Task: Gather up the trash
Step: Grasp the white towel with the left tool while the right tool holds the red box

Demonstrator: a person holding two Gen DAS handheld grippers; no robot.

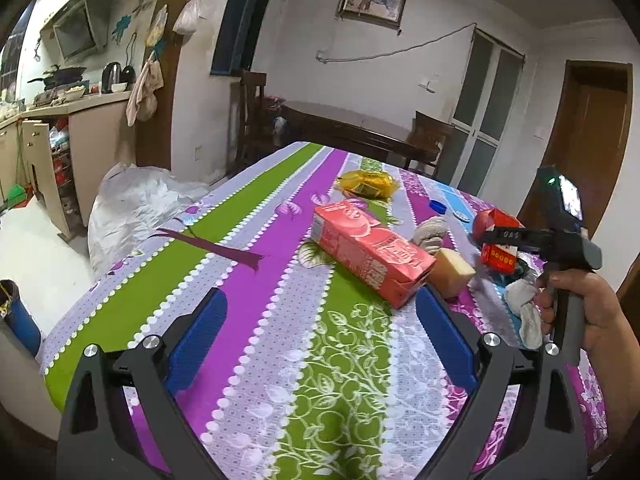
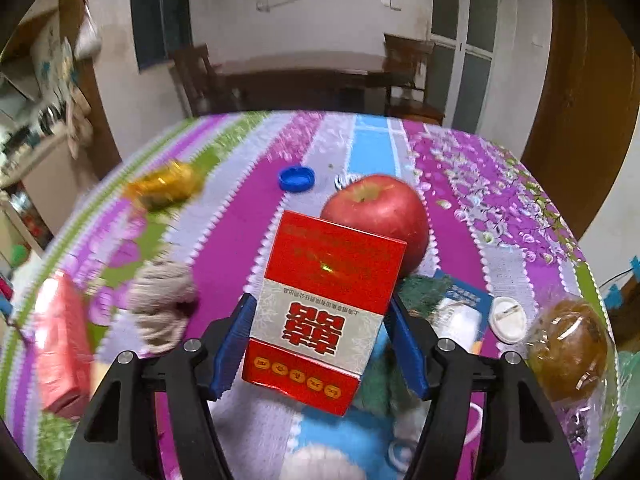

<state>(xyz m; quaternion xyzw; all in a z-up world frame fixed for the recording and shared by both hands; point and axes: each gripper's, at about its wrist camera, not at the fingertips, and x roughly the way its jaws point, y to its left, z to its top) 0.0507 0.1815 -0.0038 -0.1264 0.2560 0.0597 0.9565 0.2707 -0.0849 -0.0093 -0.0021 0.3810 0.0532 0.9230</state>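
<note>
**Spotter:** What's the right gripper [image 2: 320, 344] doing?

**Me:** I have its blue pads against both sides of the red cigarette pack [image 2: 326, 312], so I read it as clamped on the pack. The pack stands between the fingers with its print upside down, tilted away toward twelve o'clock. I grip its narrow sides because those fit the jaw span.

**Spotter:** And behind it?

**Me:** A red apple [image 2: 380, 208] sits just beyond the pack at one o'clock, which I judge is food, not trash. A blue bottle cap [image 2: 297, 178] lies at eleven o'clock, and a wrapped bun [image 2: 568, 352] is off at three o'clock.

**Spotter:** The left gripper [image 1: 320, 320]?

**Me:** Its jaws stand wide apart with nothing between them, hovering over the striped tablecloth [image 1: 248, 280]. The pink carton [image 1: 372, 258] lies on its side at twelve o'clock, near but clear of the pads. A yellow sponge [image 1: 452, 270] touches its near end, and a crumpled yellow wrapper [image 1: 368, 184] lies farther off. I judge the carton is that gripper's likely pick.
</note>
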